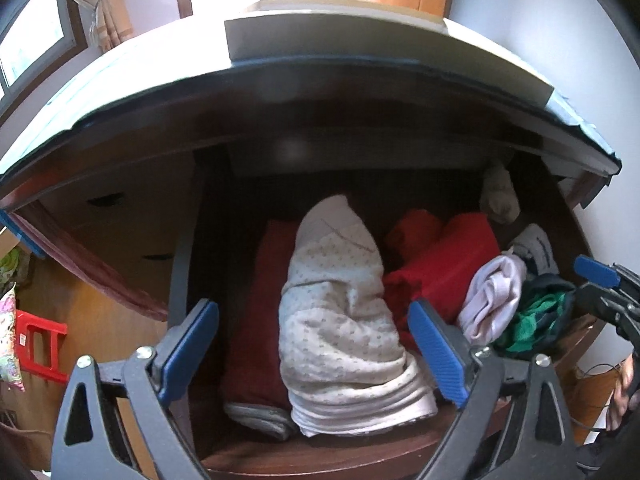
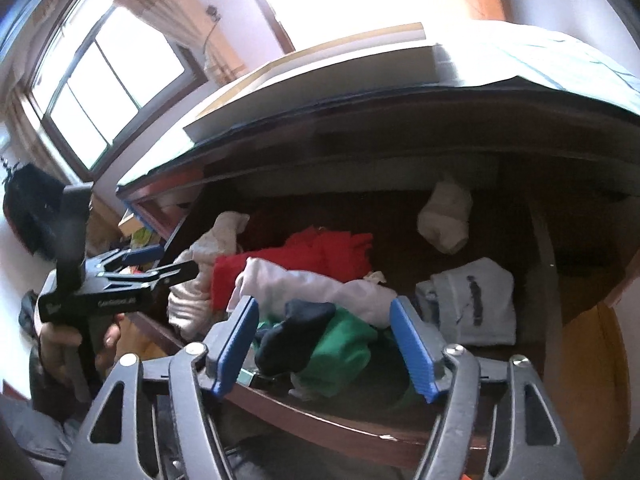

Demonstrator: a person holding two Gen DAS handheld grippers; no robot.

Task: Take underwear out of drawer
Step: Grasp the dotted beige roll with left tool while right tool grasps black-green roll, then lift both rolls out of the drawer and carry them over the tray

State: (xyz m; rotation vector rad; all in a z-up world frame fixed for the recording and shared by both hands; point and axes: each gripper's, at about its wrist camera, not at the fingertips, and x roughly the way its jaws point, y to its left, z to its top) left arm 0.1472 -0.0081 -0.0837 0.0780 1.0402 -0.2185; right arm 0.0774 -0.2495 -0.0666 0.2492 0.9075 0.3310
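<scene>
left gripper (image 1: 312, 354) jaws apart over drawer (image 1: 320, 456); right gripper (image 2: 324, 346) apart astride green garment (image 2: 344, 352); no writing legible.

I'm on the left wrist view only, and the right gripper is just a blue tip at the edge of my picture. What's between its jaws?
Observer: The right gripper has its jaws open on either side of a green cloth at the front of the drawer. The pads don't seem to press it.
Operator: Anything lying on the green?
Observer: Yes, a navy piece lies over its left part.
Operator: And the pale thing past that pile?
Observer: It's a folded white garment with a dark print. It lies flat, to the right of the green cloth.
</scene>
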